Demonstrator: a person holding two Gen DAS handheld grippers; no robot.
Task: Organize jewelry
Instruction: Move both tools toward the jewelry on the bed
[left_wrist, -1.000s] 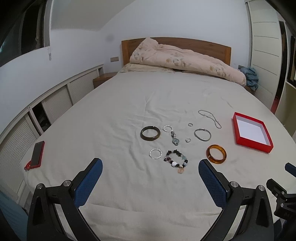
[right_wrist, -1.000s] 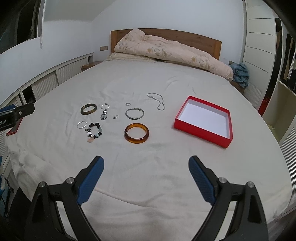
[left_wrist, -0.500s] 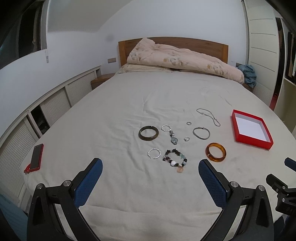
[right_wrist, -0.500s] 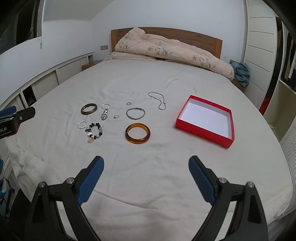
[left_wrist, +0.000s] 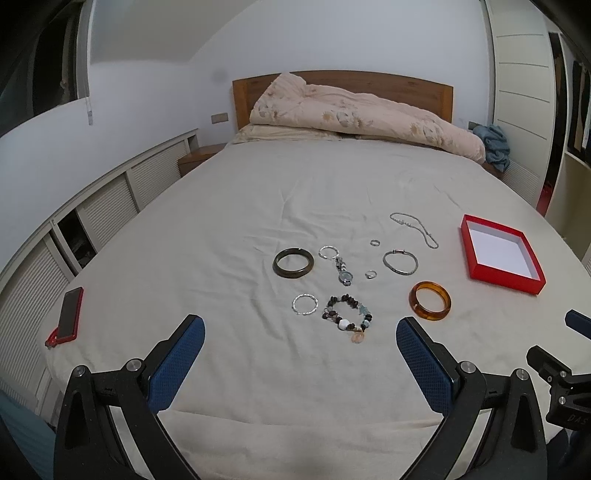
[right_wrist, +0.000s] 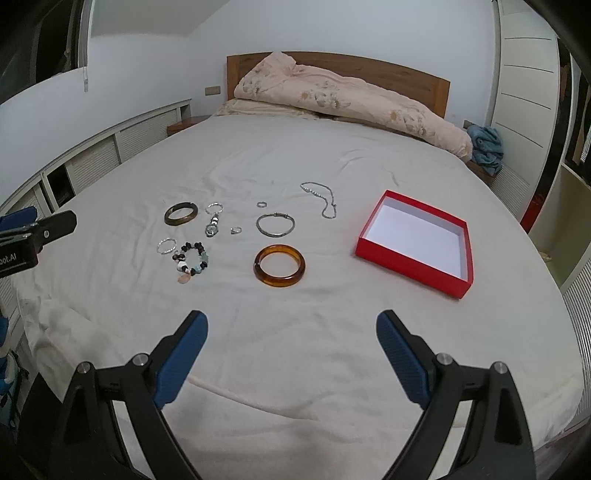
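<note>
Two hand-held claws hover over the near edge of a bed (left_wrist: 258, 206), both spread wide and gripping nothing, as a scatter of jewelry waits on the cream sheet ahead of them. Far off the left claw's (left_wrist: 300, 341) left finger lies a phone in a red case (left_wrist: 69, 312); straight ahead of it sit a dark bangle (left_wrist: 293, 262), a twisted silver ring bracelet (left_wrist: 305, 304), a watch on a key ring (left_wrist: 341, 266) and a beaded bracelet (left_wrist: 347, 314) just beyond its fingertips. Ahead of the right claw (right_wrist: 291, 336), slightly left of centre, lies an amber bangle (right_wrist: 279, 265), with a thin silver bangle (right_wrist: 275, 224), two small rings (right_wrist: 262, 204) (right_wrist: 235, 230) and a silver chain (right_wrist: 322, 199) farther out. Beyond its right finger stands an open red box (right_wrist: 413, 242), its white floor bare. Compared with a second ago, both views have drifted only a little, the jewelry sitting a touch farther ahead of the left claw, while no piece has shifted. That suggests the sorting has not begun: every item is still on the sheet, and the amber bangle looks the likeliest first pick for the box.
</note>
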